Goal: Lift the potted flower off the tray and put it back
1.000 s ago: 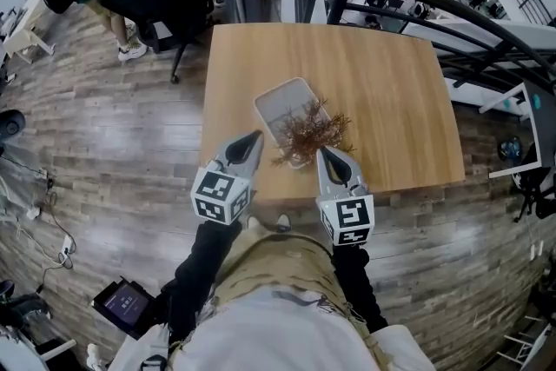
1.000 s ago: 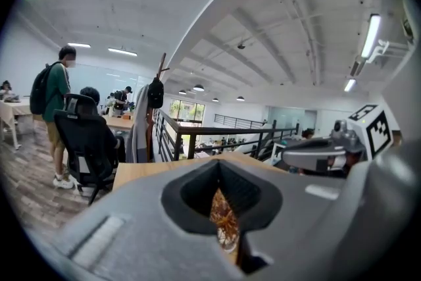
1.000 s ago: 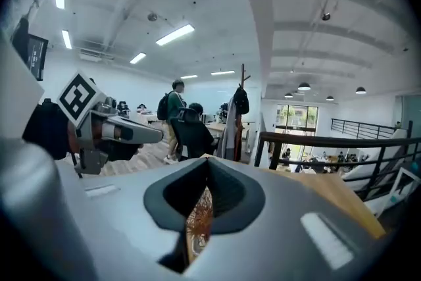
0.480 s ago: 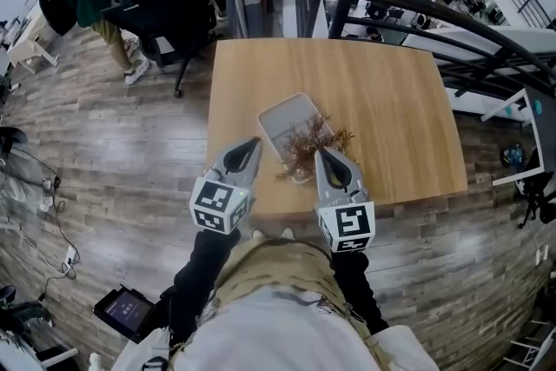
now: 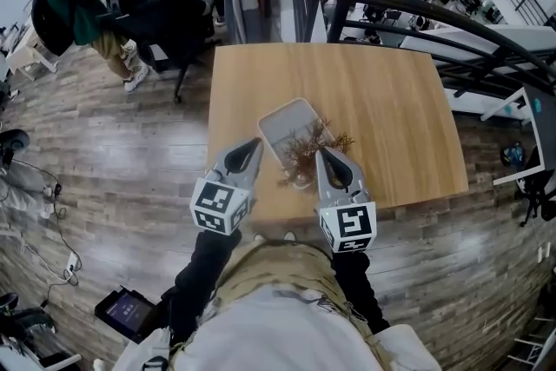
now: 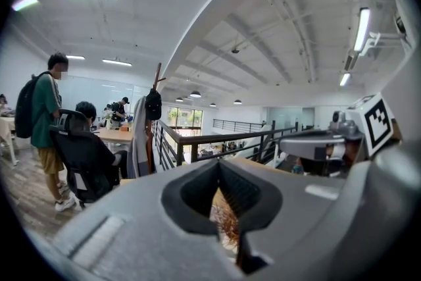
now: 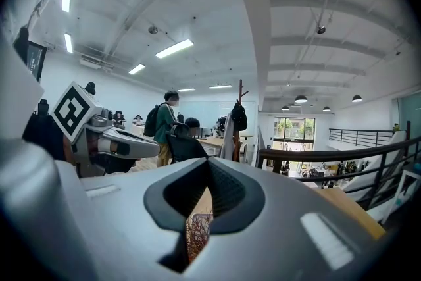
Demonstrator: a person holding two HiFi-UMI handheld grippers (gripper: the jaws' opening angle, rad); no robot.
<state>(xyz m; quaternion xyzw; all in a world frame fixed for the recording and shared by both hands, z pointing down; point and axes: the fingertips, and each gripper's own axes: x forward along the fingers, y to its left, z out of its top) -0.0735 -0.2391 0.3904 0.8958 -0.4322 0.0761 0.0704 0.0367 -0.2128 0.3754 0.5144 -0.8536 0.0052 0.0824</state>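
The left gripper (image 5: 251, 145) and right gripper (image 5: 325, 154) are both sitting with jaws pressed together, with nothing between the pads. They are flanking the flower (image 5: 306, 150), left at its 9 o'clock and right at its 3 o'clock. The flower is standing at the tray's (image 5: 280, 115) 5 o'clock end; I cannot tell whether it is touching the tray. The tray is lying near the table's (image 5: 391, 91) 6 o'clock edge.
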